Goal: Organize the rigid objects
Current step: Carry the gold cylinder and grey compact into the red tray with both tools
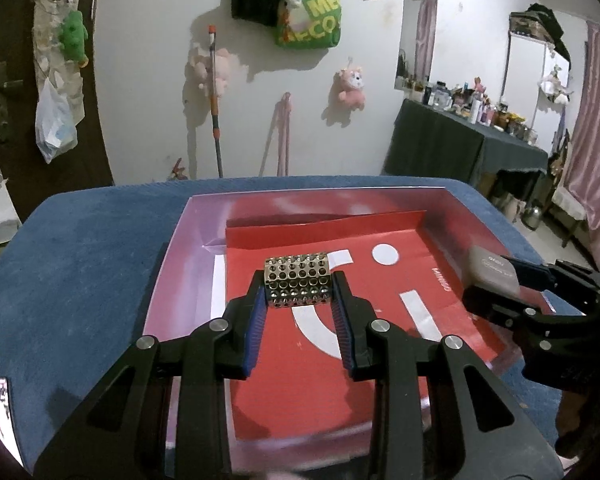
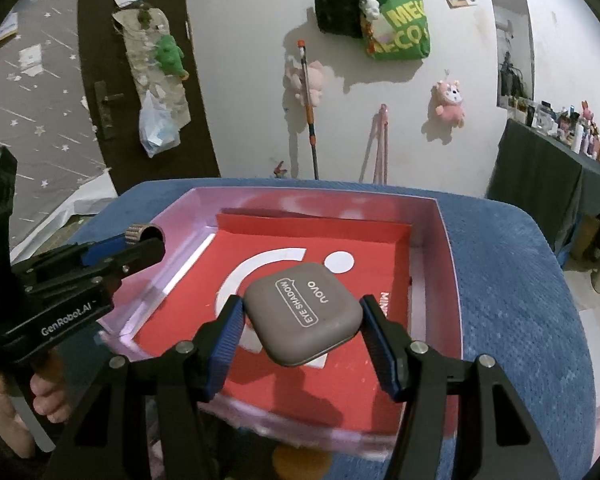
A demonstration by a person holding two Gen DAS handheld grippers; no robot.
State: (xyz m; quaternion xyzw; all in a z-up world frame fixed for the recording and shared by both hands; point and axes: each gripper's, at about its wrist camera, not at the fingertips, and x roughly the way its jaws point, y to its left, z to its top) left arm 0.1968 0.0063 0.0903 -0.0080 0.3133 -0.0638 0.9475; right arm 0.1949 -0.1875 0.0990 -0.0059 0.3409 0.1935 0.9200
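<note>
My left gripper (image 1: 298,286) is shut on a perforated metal cylinder (image 1: 297,282), held above the red floor of an open box (image 1: 180,264). My right gripper (image 2: 302,320) is shut on a flat grey eye shadow case (image 2: 304,316), also over the box (image 2: 444,248). In the left wrist view the right gripper (image 1: 496,280) with the grey case (image 1: 494,270) hangs over the box's right side. In the right wrist view the left gripper (image 2: 140,240) with the cylinder (image 2: 138,233) hangs at the box's left wall. A hand (image 2: 46,396) holds its grip.
The box rests on a blue padded surface (image 1: 80,260), which drops off at the far edge toward a white wall. A dark-draped table (image 1: 460,148) crowded with bottles stands at the right. A mop (image 1: 216,120) leans on the wall and a dark door (image 1: 20,100) is at left.
</note>
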